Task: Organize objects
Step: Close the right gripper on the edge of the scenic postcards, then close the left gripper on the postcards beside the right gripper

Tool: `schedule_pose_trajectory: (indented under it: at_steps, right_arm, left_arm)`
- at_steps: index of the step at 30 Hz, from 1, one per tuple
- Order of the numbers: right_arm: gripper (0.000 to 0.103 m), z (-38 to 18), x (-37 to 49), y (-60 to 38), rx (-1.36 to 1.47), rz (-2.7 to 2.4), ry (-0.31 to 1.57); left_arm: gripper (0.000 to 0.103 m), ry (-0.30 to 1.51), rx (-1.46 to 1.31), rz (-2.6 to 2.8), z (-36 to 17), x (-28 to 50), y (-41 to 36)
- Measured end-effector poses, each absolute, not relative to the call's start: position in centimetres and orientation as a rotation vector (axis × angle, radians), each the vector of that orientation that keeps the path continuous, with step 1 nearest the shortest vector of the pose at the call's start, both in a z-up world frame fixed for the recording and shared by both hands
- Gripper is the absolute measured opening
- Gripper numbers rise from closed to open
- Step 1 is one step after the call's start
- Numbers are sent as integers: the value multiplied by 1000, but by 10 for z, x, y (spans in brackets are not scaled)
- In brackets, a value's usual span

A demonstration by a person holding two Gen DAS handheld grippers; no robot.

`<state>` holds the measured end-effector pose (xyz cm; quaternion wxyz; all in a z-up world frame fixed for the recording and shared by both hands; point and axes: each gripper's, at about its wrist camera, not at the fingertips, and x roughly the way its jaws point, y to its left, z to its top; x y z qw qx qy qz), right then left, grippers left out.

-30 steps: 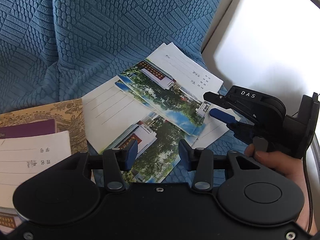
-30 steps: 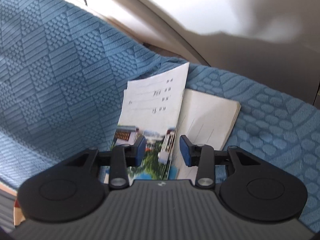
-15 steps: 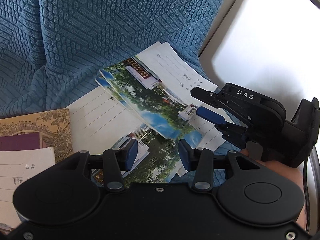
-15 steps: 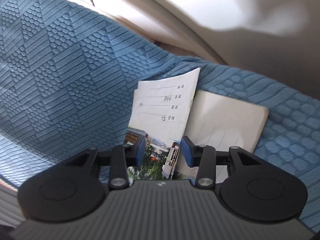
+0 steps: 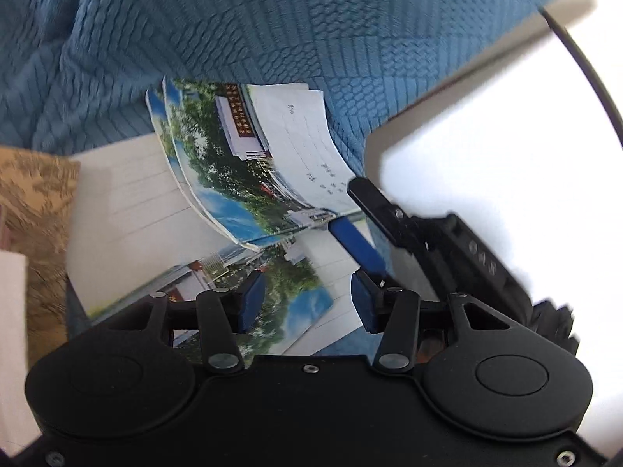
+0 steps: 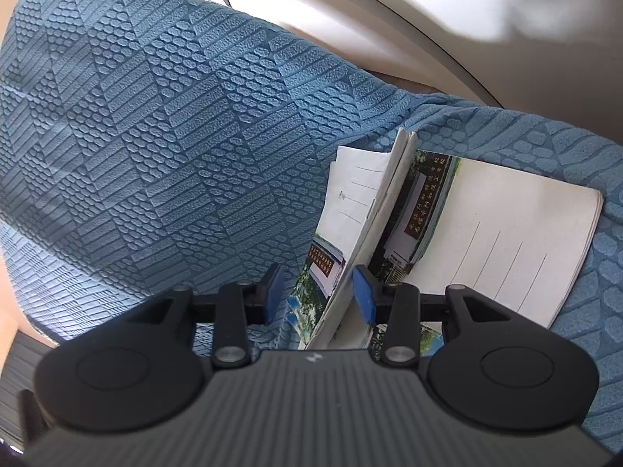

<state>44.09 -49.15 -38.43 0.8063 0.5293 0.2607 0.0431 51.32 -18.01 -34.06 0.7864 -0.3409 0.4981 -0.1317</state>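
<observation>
Two thin notebooks with a photo cover [image 5: 233, 163] stand tilted up off the blue cloth [image 5: 272, 19]. My right gripper [image 5: 342, 206] reaches in from the right, its blue pad under their lower corner. In the right wrist view the notebooks [image 6: 350, 257] stand edge-on between the pads of the right gripper [image 6: 319, 294]. They lean on the right pad, with a gap to the left one. My left gripper [image 5: 307, 303] hovers over another photo-cover notebook [image 5: 296, 284] lying flat. Its jaws are opening and nothing is pressed between them.
A white lined notebook [image 5: 124, 202] lies flat under the pile, also seen as the lined notebook [image 6: 525, 241] on the right. A brown patterned book [image 5: 35, 194] and a white sheet [image 5: 11, 311] lie at the left. A bright white surface [image 5: 486, 136] borders the cloth on the right.
The right gripper has tipped the top notebooks from flat to steeply raised. The left gripper has rolled and come lower over the flat notebook.
</observation>
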Motion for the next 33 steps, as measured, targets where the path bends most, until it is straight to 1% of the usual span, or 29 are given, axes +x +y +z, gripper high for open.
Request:
schedule_pose_trajectory:
  at_steps: [2,6,9,13,15,17,19,20,21,22,26,33]
  right_arm:
    - [43,-384,442,-493,1147,94,557]
    - [43,-382,443,-494,1162,93,561]
    - [43,-381,444,-495,1174,96,568]
    - [43,-379,444,-496,1184,97,570]
    - [43,-378,445,-497,1191,99,573]
    - [43,-377,445,-497,1193,102,573]
    - [43,-375,446,-497,1191,100,572]
    - [43,-374,446,-498,1193,98,572]
    - [43,-373,447,-498,1194,93,573]
    - [43,-373,447,-498,1197,88,576]
    - [44,-373,454,-500,1225,96,592]
    - [44,-376,468,-498,1234,71,629]
  left_arm:
    - [46,1071,-835,-271,-351,518,-173]
    - [42,1069,-1026,-212,-370,524,-160]
    - [38,1056,-1111,-185,-378,527,-156]
    - [35,1049,-1209,-130,-389,529,-154]
    - [34,1039,-1225,-104,-391,530,-153]
    - [30,1030,-1246,-85,-394,531,-152]
    - [21,1027,-1263,-73,-396,533,-151]
    - [19,1023,-1271,-73,-397,534,-150]
    - [15,1012,-1279,-81,-397,534,-150]
    - [13,999,-1278,-79,-396,533,-149]
    - [12,996,-1271,-79,-394,532,-146]
    - [6,988,-1248,-99,-382,529,-140]
